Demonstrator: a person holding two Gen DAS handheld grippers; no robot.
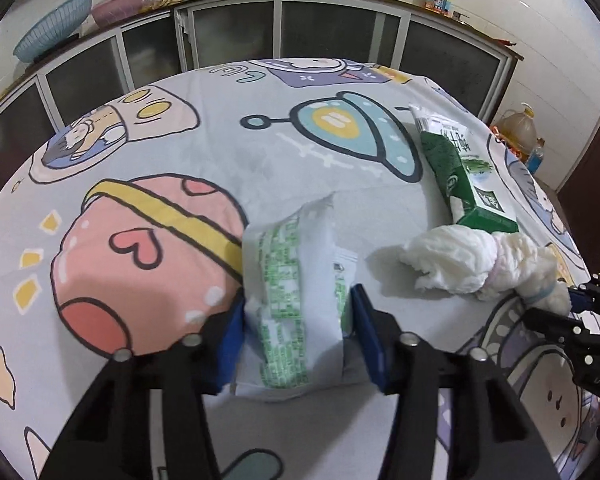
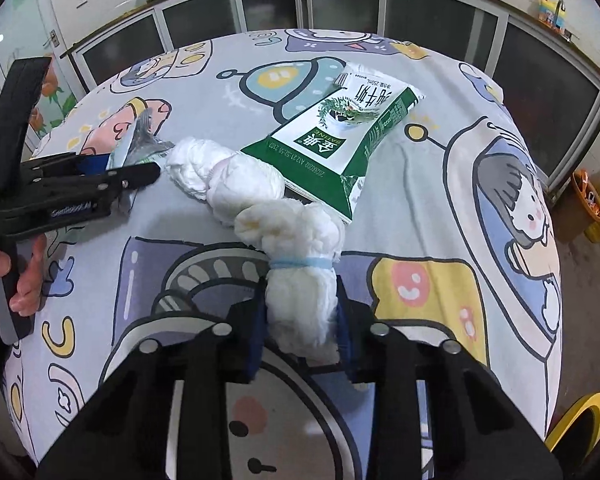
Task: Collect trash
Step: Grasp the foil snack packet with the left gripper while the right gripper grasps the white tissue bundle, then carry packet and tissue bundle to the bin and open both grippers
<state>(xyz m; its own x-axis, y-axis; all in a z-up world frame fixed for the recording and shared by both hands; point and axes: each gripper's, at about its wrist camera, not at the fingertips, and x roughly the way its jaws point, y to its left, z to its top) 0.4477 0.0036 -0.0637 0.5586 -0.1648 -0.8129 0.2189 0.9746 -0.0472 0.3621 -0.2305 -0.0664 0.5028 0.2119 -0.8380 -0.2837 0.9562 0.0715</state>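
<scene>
Cartoon-print tablecloth (image 2: 440, 216) covers the whole table, pale grey-blue with spaceships and little characters. On it, a flattened green-and-white milk carton (image 2: 340, 140) lies dead centre in the right wrist view. A twisted wad of white tissue (image 2: 260, 200) lies at the carton's 7 o'clock, touching its edge. Over at 9 o'clock, a crumpled white wrapper with green print (image 1: 292, 292) rests on the cloth.

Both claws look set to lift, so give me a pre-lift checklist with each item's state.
1. Left claw shut on the white-green wrapper: ok.
2. Right claw shut on the tied white cloth bundle: ok.
3. Bundle clear of the milk carton: not ok, they touch.
4. Claws apart from each other: ok.
5. Carton collected: not ok, lying on the tablecloth.
6. Trash bin located: cannot tell.
</scene>
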